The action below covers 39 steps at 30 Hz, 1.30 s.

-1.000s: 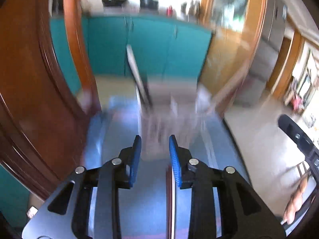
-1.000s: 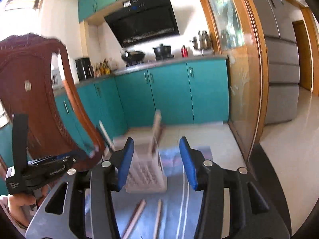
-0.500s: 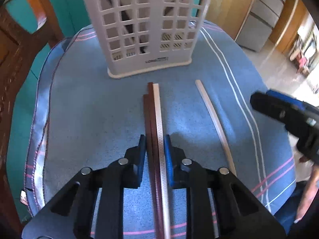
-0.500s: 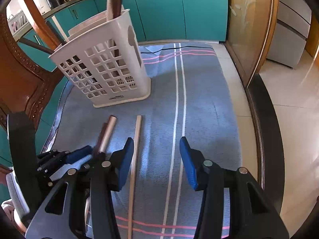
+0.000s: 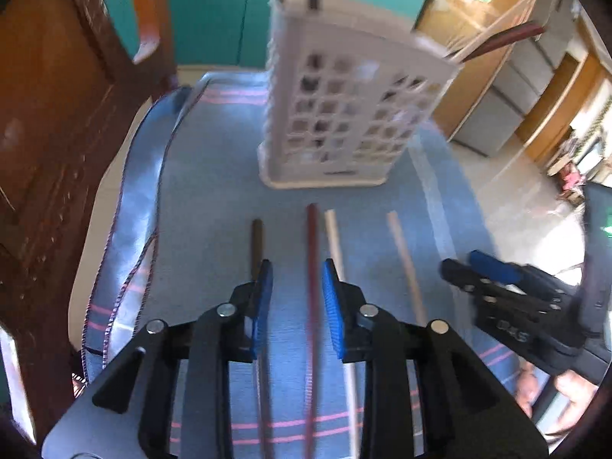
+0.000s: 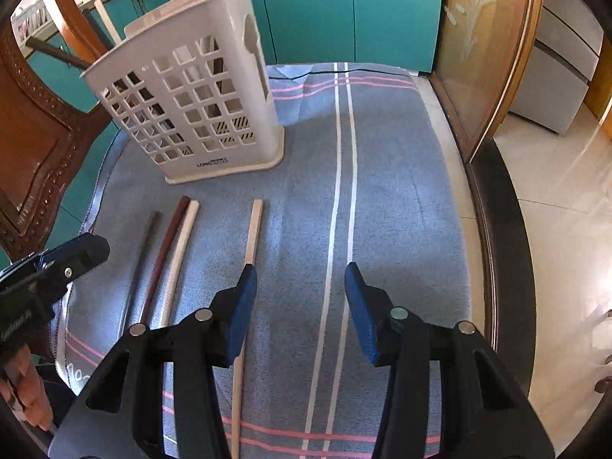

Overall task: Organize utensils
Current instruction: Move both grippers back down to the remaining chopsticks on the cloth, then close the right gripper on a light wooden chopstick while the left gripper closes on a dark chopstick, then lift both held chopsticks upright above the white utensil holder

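A white slotted utensil holder (image 6: pixel 199 107) stands on a blue cloth (image 6: pixel 401 191) and has chopsticks in it; it also shows in the left wrist view (image 5: pixel 344 114). Several chopsticks lie loose in front of it: a dark one (image 6: pixel 143 252), a reddish-brown one (image 6: pixel 164 252), a cream one (image 6: pixel 179 252) and a light wooden one (image 6: pixel 252 237). My left gripper (image 5: pixel 296 283) is open and empty, above the reddish-brown chopstick (image 5: pixel 311 252). My right gripper (image 6: pixel 300 279) is open and empty, just right of the light wooden chopstick.
A carved wooden chair back (image 6: pixel 34 122) stands at the left. The table's dark edge (image 6: pixel 497 229) runs along the right, with tiled floor beyond. Teal cabinets (image 6: pixel 344 7) are behind.
My left gripper has opened and let go of the chopsticks, which now lie apart on the cloth. It has lifted and pulled back. The right gripper has barely moved.
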Motion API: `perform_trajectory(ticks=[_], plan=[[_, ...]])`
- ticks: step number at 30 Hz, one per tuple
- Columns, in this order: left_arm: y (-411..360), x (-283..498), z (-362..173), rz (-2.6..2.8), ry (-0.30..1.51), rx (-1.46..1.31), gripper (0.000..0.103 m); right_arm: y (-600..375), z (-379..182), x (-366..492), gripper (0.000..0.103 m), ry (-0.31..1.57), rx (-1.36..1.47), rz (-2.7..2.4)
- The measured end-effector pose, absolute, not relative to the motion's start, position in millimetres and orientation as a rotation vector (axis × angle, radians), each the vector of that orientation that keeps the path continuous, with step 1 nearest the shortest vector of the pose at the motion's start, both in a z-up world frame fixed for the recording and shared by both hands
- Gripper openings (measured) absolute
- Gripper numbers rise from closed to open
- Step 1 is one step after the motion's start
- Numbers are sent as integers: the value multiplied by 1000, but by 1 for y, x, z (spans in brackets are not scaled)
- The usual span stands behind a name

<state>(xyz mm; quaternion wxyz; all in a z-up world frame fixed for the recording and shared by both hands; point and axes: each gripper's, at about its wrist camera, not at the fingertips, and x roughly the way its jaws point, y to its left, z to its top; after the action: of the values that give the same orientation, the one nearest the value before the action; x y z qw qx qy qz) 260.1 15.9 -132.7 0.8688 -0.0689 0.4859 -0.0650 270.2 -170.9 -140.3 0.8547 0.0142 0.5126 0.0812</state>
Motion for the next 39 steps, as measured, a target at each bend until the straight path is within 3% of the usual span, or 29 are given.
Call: perform_trajectory(ticks=[5,18,19,20,22,27,32,39], plan=[[15,279,-162,-45,1092,-79,28,-160,-153,276,47,1104,-15,170],[27,301,-169,21,1115,-58,35,-117,-175,297,47,1121,-149,167],[25,300,-169,22,1113,-43,34,-116,-176,297,40,1120,-153,176],[23,300,-168,15,1110,-40,26,-115,-175,296,35,1119,-155,188],[20,297,-166,-2,1106,-29,10,-111,-175,295,9,1117,-160,214],[11,291,-161,-43,1066,-8,7,-118,-171,292,6,1112,-103,244],[10,264,-114,-92,937,-34,7,-136,-143,279,6,1042,-14,279],[22,203,-10,-179,683,-92,7,-178,-56,240,7,865,144,372]])
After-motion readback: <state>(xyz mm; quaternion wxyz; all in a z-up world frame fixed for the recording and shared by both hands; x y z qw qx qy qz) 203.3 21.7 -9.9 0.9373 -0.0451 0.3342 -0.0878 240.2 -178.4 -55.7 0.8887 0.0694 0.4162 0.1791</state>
